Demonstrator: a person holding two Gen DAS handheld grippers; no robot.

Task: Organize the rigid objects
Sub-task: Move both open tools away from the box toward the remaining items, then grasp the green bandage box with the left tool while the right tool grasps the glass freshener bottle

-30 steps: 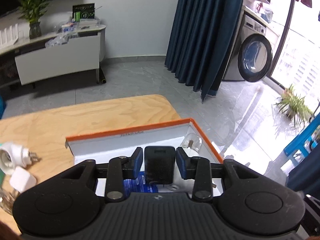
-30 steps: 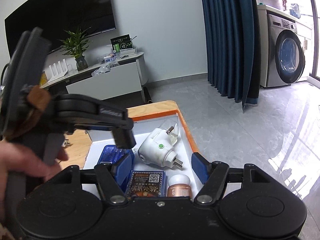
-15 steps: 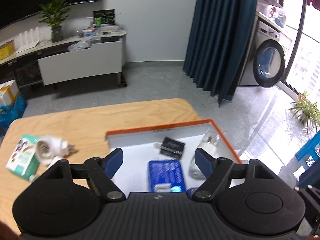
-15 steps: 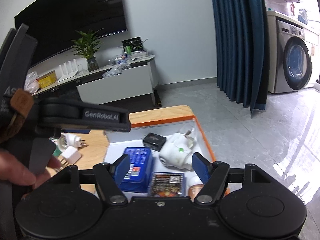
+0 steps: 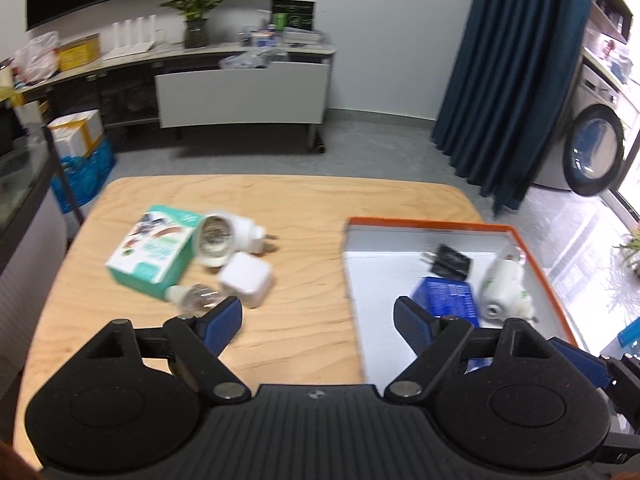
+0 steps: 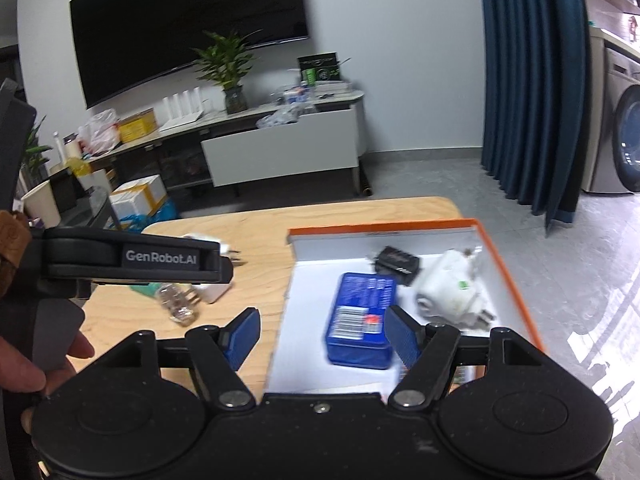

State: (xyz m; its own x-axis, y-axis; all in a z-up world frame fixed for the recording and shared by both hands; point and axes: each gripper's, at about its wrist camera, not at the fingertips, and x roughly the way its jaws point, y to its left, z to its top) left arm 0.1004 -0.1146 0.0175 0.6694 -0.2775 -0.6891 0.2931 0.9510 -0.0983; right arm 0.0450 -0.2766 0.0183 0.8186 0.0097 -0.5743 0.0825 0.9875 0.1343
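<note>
The small black plug adapter [image 5: 451, 261] lay inside the orange-rimmed white cardboard box [image 5: 432, 224], beside a blue rectangular tin [image 5: 450, 299]. Left gripper [image 5: 318, 320] had just been opening, jaws wide and empty over the wooden table [image 5: 300, 208]; right gripper [image 6: 322, 334] was wide too.

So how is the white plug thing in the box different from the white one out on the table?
The white plug in the box lies inside the orange-edged box; the white plug on the table lies on the wooden table, against a green carton. The boxed one has a green dot and shows a small hole; the table one shows a wide open socket. Both are white, pronged and lying on their sides.
</note>
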